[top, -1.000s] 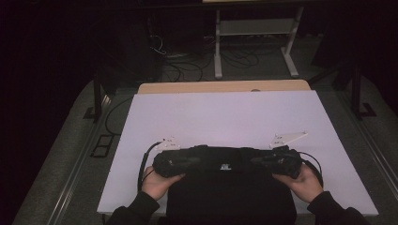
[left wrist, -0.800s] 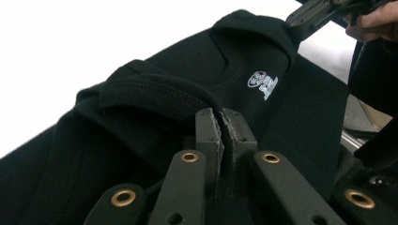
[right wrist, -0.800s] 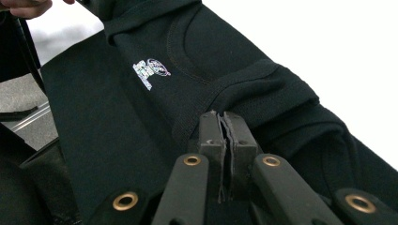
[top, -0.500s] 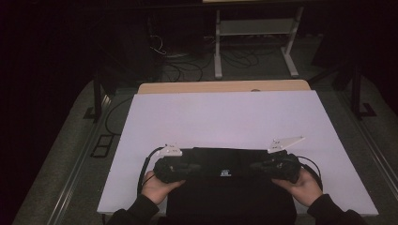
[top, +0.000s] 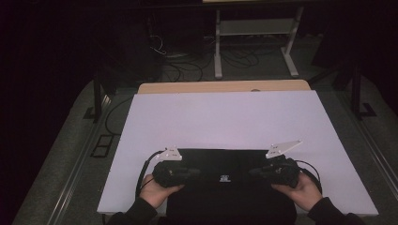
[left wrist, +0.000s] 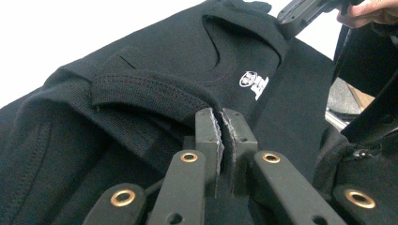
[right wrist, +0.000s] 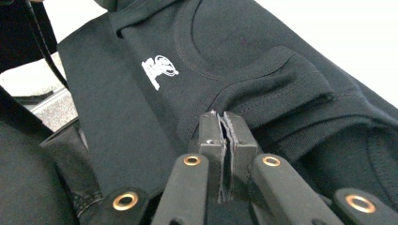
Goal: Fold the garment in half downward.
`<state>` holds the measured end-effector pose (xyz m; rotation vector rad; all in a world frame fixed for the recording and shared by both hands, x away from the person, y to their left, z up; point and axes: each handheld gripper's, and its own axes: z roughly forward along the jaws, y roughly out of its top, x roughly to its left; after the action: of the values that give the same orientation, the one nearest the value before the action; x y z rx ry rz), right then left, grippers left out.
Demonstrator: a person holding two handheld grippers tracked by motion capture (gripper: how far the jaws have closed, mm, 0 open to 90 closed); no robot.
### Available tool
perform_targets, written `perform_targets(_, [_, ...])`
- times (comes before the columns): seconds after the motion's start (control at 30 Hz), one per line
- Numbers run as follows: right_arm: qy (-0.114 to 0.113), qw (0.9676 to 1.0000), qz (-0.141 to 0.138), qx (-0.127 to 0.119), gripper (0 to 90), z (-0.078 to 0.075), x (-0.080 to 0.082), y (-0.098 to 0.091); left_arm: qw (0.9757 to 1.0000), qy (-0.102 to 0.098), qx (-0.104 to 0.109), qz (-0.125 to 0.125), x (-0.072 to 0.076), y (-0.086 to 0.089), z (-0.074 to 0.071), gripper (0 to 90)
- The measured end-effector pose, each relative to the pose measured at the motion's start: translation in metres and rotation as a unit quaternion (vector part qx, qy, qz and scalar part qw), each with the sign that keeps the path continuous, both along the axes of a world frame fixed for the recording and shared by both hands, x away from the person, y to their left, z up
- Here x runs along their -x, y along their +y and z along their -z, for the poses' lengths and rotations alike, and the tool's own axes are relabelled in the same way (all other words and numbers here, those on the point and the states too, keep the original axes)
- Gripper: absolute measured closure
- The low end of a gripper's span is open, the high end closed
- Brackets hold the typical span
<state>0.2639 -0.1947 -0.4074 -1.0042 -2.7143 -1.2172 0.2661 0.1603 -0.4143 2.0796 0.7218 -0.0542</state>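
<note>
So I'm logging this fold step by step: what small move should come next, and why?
Probably draw both hands toward the far edge: the left gripper and right gripper are each shut on a shoulder of the black T-shirt, which hangs over the white board's near edge.

Both forearms are reaching in low; the left hand-held gripper and right hand-held gripper are pointing inward, jaws pinched closed.

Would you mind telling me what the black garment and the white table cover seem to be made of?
Black garment: looks like soft knit fabric, probably cotton jersey, matte; stitched hems, a ribbed neckline and a fine weave show, with a small white printed logo. White table cover: a smooth, flat, matte sheet, perhaps board or plastic; the look leaves it open.
</note>
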Motion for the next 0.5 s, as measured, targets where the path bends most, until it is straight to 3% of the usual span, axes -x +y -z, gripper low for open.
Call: perform_targets(0.5, [0.018, 0.9997, -0.016, 0.009, 85.7, 0.006, 0.014, 0.003, 0.9997, 0.005, -0.015, 0.016, 0.013, -0.003, 0.004, 84.4])
